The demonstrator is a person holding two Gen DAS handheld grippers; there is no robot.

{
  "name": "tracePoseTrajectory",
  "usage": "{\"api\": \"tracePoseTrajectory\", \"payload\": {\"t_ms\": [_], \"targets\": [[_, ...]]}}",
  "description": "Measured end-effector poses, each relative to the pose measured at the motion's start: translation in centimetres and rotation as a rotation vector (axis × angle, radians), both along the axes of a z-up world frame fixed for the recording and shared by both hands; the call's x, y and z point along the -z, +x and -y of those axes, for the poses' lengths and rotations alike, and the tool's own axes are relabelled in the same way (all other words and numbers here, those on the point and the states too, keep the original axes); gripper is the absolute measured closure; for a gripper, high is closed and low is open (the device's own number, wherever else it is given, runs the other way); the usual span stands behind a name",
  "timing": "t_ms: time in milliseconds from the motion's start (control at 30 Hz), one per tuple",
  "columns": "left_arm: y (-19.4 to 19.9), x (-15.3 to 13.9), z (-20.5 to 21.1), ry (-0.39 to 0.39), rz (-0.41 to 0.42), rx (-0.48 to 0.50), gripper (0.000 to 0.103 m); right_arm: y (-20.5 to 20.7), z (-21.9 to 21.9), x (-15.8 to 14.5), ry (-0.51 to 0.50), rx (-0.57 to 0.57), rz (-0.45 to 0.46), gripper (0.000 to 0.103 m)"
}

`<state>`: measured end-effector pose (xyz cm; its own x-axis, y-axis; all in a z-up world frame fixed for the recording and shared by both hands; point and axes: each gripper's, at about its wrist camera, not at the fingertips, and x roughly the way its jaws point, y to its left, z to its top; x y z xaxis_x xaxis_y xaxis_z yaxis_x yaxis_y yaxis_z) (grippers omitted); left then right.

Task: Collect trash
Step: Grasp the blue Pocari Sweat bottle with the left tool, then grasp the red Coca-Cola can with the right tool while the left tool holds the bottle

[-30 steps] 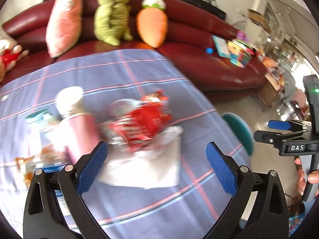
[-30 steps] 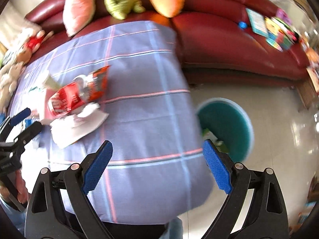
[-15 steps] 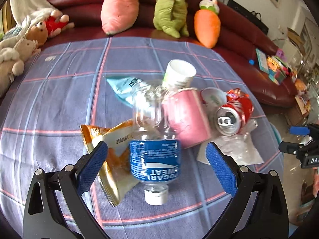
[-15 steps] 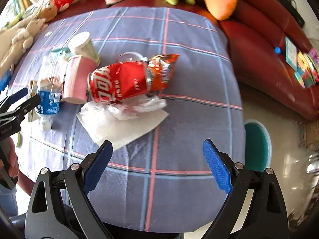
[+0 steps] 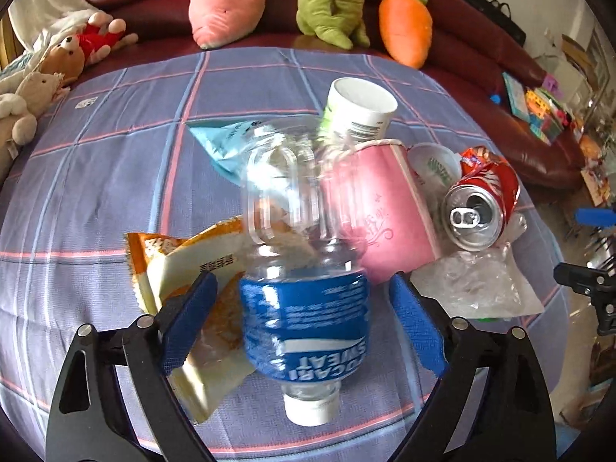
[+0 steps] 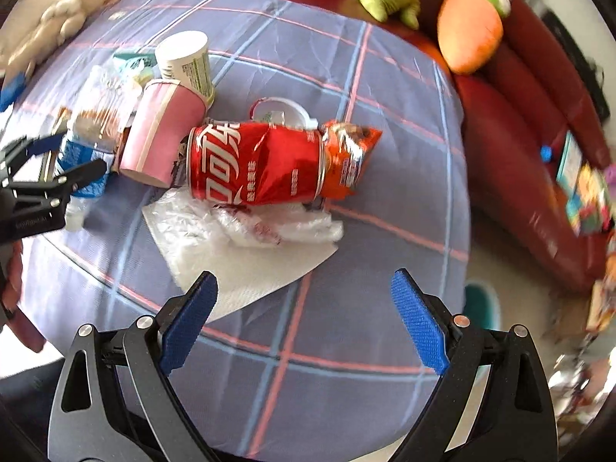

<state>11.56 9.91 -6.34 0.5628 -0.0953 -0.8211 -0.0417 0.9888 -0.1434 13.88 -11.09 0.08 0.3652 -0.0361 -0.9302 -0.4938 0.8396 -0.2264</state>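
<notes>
A heap of trash lies on the plaid tablecloth. My left gripper is open, its blue pads on either side of a clear bottle with a blue label, cap toward me, not touching. Beside the bottle lie an orange snack bag, a pink paper cup, a white cup, a teal wrapper, a dented red cola can and crumpled clear plastic on a napkin. My right gripper is open and empty, above the cloth in front of the can and napkin.
A dark red sofa wraps behind the table with a pink plush, green plush and carrot plush. Soft toys sit at the left. A teal bin stands on the floor past the table's right edge.
My left gripper has moved in on the bottle, which now sits between its pads. My right gripper has swung left, closer to the can and napkin; the bin has slid to the right edge.
</notes>
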Motion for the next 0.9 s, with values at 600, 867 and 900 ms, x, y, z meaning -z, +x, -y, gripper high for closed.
{"api": "tracePoseTrajectory", "payload": {"t_ms": [600,867,900], "targets": [[-1.4,-4.3,-0.2,-0.03,0.038,0.043,0.037,2.4,-6.4,1.7,-0.237,-0.654,-0.033,0.021],[-0.3,-4.5,-0.7,-0.028,0.022,0.036,0.037,4.1,-8.9,4.1,-0.296,-0.827,-0.087,0.022],[-0.2,-4.4,-0.7,-0.031,0.02,0.033,0.037,4.3,-9.0,4.4,-0.289,-0.836,-0.095,0.023]]}}
